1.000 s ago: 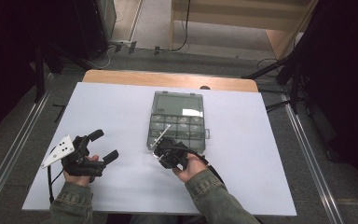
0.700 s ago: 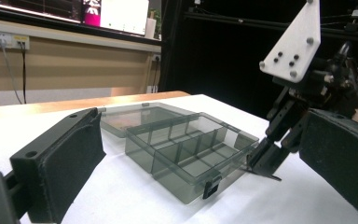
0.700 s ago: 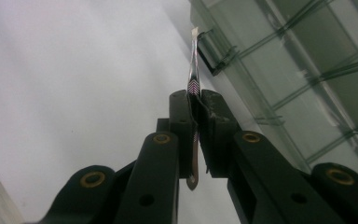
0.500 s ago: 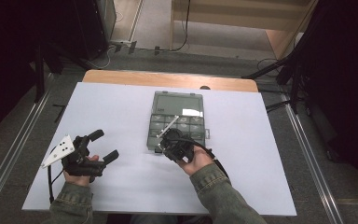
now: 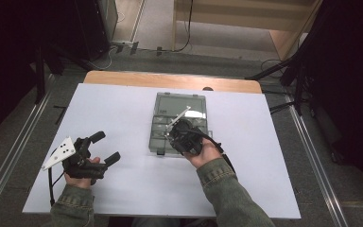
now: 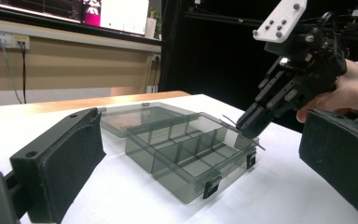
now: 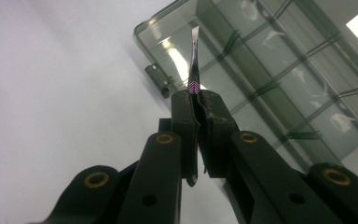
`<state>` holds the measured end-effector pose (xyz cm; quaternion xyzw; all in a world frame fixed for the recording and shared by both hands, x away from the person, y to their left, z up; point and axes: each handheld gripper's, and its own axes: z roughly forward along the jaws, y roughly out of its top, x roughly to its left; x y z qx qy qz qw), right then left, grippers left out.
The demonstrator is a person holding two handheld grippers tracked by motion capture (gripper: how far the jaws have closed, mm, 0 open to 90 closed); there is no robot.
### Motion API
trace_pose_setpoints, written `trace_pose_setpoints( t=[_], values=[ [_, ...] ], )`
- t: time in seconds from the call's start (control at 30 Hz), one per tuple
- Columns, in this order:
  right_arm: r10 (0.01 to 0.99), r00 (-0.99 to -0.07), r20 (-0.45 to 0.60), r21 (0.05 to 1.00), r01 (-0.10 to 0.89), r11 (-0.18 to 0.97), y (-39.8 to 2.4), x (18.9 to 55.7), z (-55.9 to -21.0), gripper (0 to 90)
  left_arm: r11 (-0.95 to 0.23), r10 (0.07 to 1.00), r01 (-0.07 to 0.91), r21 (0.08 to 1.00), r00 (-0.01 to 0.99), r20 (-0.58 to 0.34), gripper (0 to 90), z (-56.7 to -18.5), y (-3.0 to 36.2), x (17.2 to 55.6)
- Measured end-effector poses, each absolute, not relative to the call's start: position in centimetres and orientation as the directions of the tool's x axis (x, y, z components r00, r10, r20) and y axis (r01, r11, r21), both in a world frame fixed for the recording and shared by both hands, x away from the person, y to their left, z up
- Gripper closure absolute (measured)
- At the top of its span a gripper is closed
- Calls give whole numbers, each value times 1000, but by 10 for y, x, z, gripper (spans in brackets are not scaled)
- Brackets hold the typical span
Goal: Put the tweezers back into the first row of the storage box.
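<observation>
One thin tool (image 7: 194,56) clamped in right gripper (image 7: 198,100) above organizer box (image 7: 279,70).

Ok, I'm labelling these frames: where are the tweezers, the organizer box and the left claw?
tweezers (image 7: 194,60): right gripper view, on the metal shaft.
organizer box (image 6: 186,154): left gripper view, on a divider wall.
left claw (image 5: 105,146): high view, midway between its open fingertips.

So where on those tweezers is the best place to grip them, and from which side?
Probably at the middle of the tweezers, pinching across their flat faces. They are thin and narrow, so flat pads hold best on the broad sides. The right tool is shut on them this way, coming from above the open box, with the tip left free.
</observation>
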<state>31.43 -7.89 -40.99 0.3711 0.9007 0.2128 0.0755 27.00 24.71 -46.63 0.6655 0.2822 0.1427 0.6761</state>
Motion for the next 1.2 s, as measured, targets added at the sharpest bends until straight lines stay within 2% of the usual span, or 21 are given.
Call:
trace_pose_setpoints(
  t=[0.57,0.97,1.2],
  values=[
    [760,-649,-36,535,630,563,-93,336,-404,873,70,565,184,980,803,-191,0,-467,247,270],
    [791,-611,-42,545,650,531,-106,356,-412,873,75,566,182,980,802,-192,0,-466,247,270],
    [793,-602,-96,550,632,546,-108,368,-420,873,78,565,180,981,802,-192,0,-466,247,270]
  ],
)
